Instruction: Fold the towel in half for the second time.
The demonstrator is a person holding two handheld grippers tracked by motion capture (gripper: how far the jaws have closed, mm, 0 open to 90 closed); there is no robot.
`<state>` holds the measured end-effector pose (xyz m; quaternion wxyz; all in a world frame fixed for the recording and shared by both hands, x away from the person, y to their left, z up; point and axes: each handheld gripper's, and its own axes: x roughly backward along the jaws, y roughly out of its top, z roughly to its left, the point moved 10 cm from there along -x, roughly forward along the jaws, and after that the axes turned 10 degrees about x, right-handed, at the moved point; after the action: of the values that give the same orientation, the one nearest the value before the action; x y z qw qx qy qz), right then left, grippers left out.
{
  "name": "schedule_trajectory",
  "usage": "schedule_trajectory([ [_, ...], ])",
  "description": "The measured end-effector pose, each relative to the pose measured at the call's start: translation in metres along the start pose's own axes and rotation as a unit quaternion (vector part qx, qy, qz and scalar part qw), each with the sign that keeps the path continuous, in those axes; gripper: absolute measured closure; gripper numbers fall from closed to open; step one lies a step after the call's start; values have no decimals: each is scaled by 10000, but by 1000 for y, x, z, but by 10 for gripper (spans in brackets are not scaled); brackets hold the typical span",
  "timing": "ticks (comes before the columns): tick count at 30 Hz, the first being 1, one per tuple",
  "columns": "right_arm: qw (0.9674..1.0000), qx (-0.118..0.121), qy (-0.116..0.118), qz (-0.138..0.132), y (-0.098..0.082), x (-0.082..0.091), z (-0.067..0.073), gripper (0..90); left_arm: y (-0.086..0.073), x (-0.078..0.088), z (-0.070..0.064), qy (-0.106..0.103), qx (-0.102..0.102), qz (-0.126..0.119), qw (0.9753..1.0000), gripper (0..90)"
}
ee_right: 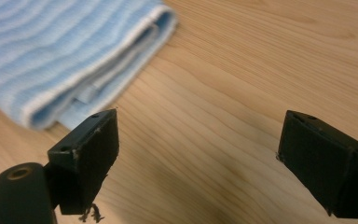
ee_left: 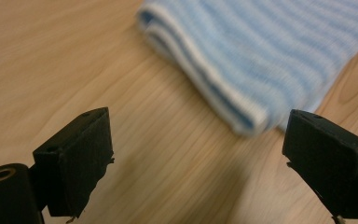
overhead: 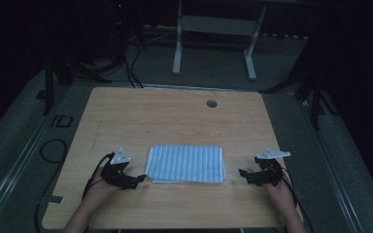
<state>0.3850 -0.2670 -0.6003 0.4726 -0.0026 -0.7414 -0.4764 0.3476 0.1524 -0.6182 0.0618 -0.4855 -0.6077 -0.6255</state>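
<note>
Folded striped towel (overhead: 186, 164) lower centre on table (overhead: 175, 116), long axis left-right across frame. Flanked by left gripper (overhead: 137, 179) and right gripper (overhead: 243, 174), both released, jaws wide, nothing between, approach unobstructed.

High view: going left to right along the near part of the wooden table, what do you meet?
Left black two-jaw claw, jaws open with nothing between them → folded blue-and-white striped cloth lying flat on the light wooden table → right black two-jaw claw, also open with nothing between its jaws.
</note>
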Motion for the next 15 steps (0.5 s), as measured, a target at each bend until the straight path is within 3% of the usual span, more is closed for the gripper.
schedule_trajectory([
  [6, 9982, -383, -458, -22, -19, 7, -23, 128, -7, 9, 14, 97, 223, -185, 9995, 84],
  [11, 9925, -937, -766, -152, -31, 15, -44, 129, -7, 13, 21, 143, 377, -294, 9988, 84],
  [15, 9889, -1035, -1061, -66, -41, 19, -55, 129, -7, 19, 27, 205, 470, -407, 9979, 84],
])
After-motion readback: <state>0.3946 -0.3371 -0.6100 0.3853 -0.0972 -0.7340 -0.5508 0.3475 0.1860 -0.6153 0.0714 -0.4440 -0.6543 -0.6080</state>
